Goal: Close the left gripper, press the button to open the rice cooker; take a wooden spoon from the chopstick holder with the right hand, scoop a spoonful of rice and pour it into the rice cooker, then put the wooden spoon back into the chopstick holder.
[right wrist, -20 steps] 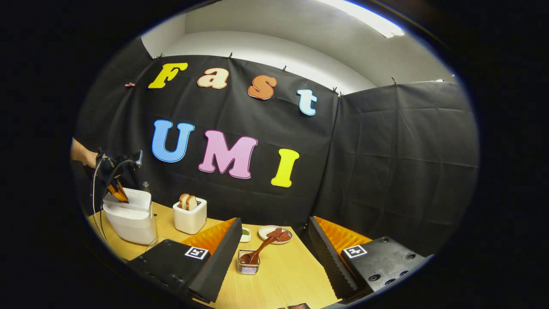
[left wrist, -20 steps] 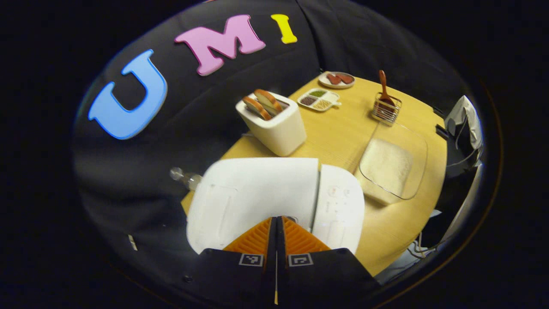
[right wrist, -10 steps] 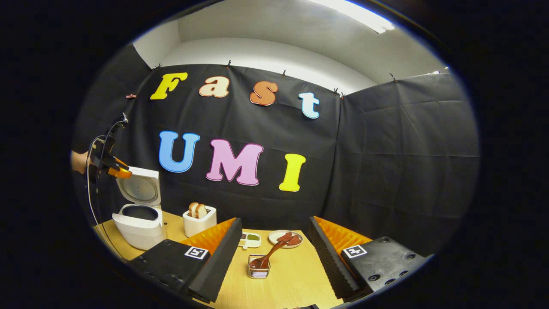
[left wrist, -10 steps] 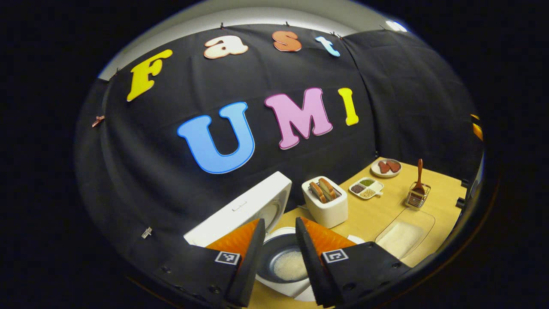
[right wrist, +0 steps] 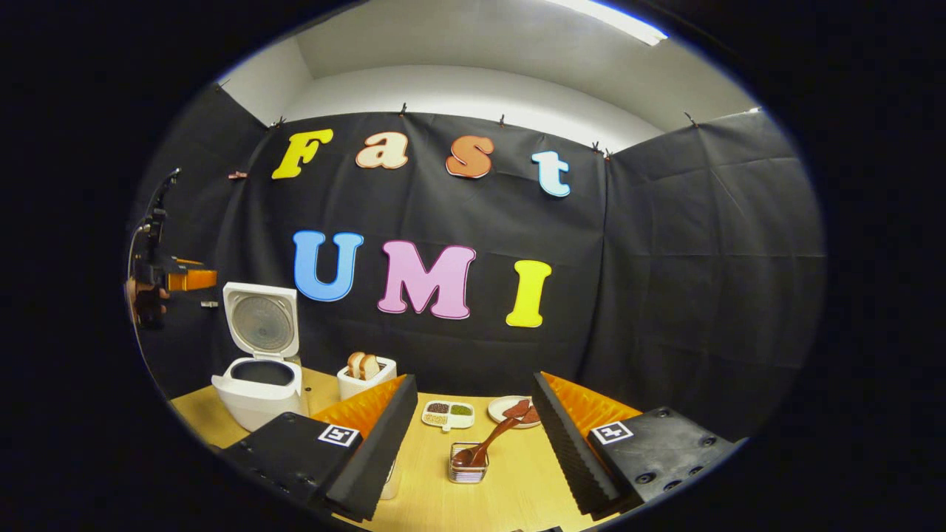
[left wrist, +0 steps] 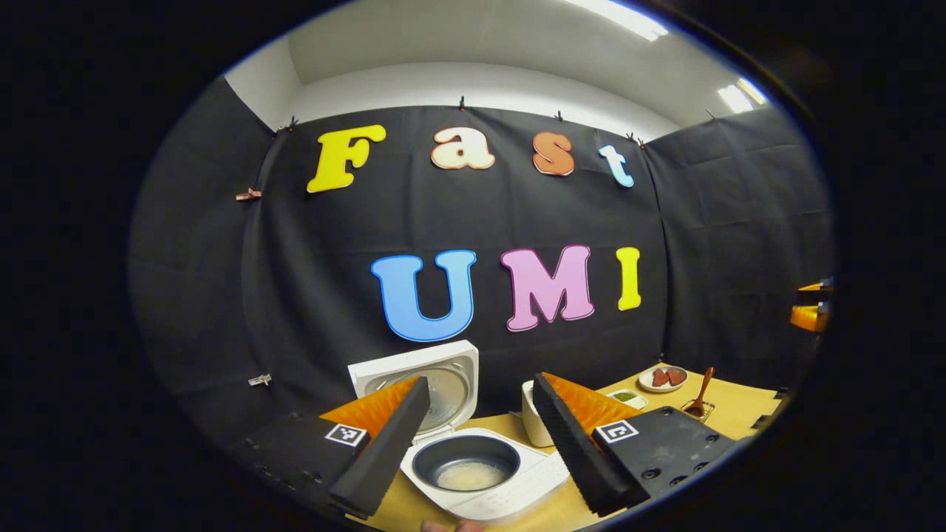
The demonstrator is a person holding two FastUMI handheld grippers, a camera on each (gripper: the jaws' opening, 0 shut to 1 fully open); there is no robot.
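Rice cooker (left wrist: 473,473) lid up; no legible labels

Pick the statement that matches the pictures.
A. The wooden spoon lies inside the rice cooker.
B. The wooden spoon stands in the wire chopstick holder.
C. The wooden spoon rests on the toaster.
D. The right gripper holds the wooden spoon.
B: the wooden spoon stands bowl-down in the chopstick holder, ahead of the open right gripper.

light: ceiling strip (right wrist: 613,26) overhead, bright, slightly blown out | booth: dim, cloth wall matte, no glare | counter (right wrist: 510,480): evenly lit, soft shadows | focus: sharp | edges: strong fisheye bending, dark vignette
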